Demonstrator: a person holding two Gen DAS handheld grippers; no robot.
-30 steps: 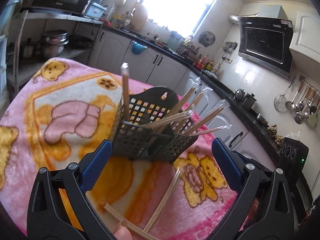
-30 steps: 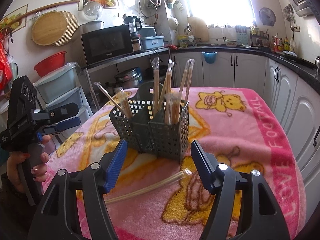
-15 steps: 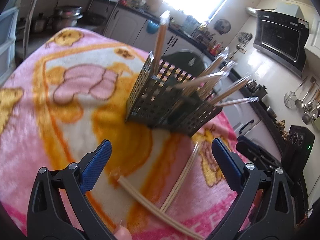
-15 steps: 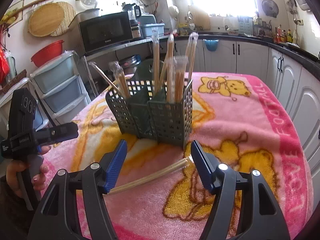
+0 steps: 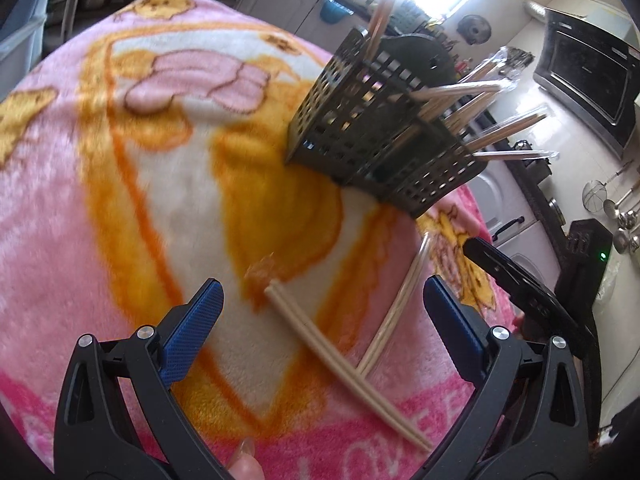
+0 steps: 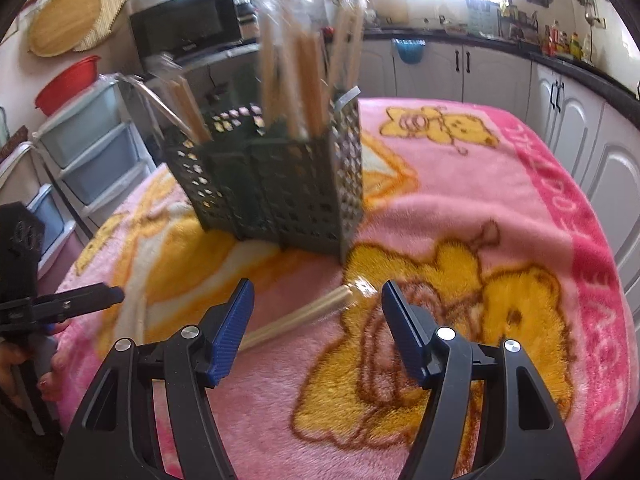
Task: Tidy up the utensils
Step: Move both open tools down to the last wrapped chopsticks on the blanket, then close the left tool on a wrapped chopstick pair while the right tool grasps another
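A dark perforated utensil basket (image 5: 384,148) (image 6: 280,188) stands on the pink bear-print blanket (image 5: 120,184) (image 6: 500,208), with several wrapped chopstick pairs standing in it. Two wrapped chopstick pairs lie on the blanket: one (image 5: 344,364) lies diagonally just ahead of my open, empty left gripper (image 5: 320,328), the other (image 5: 400,304) (image 6: 296,320) crosses it and lies just ahead of my open, empty right gripper (image 6: 318,324). The right gripper also shows at the left wrist view's right edge (image 5: 524,292), the left at the right wrist view's left edge (image 6: 64,306).
White kitchen cabinets (image 6: 500,68) run behind the table. A microwave (image 6: 188,28) on a shelf and plastic drawers (image 6: 84,152) stand to the left. A range hood (image 5: 588,76) and hanging ladles (image 5: 620,216) are on the far wall.
Both grippers have tilted down and moved closer to the blanket. The loose chopstick pairs now lie further ahead between the fingers. Both stay open.
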